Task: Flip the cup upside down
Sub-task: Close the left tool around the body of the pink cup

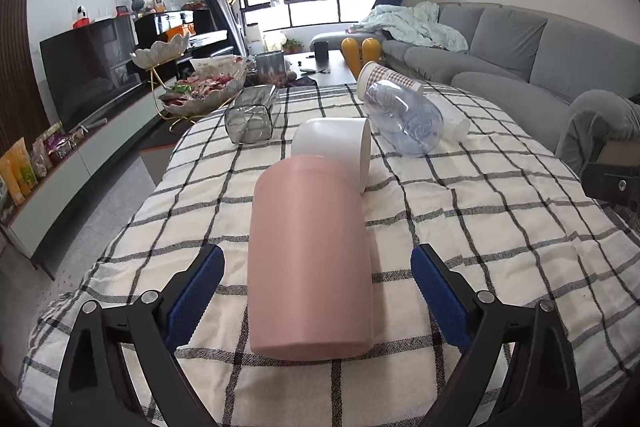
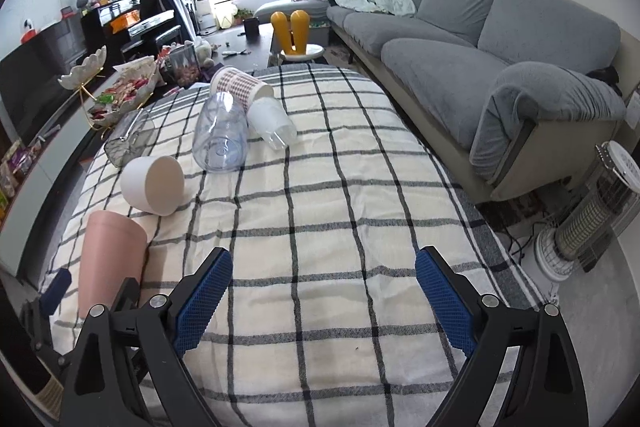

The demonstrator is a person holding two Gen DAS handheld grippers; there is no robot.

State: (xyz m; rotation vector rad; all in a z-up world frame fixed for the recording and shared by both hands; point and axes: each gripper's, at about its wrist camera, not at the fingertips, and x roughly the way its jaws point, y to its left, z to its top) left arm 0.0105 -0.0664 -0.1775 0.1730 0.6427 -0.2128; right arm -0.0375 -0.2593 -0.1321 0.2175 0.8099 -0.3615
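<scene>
Your left gripper [image 1: 318, 269] has its blue fingers [image 1: 196, 293] spread wide. The pink cup [image 1: 310, 259] lies on its side between them, and neither finger touches it. Its flat bottom points back at you on the checked tabletop [image 1: 480, 227]. From this view you cannot see its mouth.

Your right gripper [image 2: 324, 281] is spread wide too, with only bare cloth between its fingers. Its view shows the pink cup [image 2: 110, 259] far off to the left, with the left gripper's fingers on both sides of it. The cup's near end is cut off behind the black arms.

Just past the pink cup lies a white cup [image 1: 332, 147] on its side. In the left view the two look like they touch. In the right view the white cup [image 2: 154, 185] shows a small gap from the pink one.

Farther back are a dark see-through box [image 1: 252, 119], a clear blue cup [image 2: 220, 137], a stack of clear cups [image 2: 274, 125] and a checked paper cup [image 2: 240, 85], all tipped over. The left view hides most of the clear stack behind the blue cup.

Only the right view shows the heater [image 2: 592, 215] on the floor beside the gray sofa [image 2: 500, 39].
</scene>
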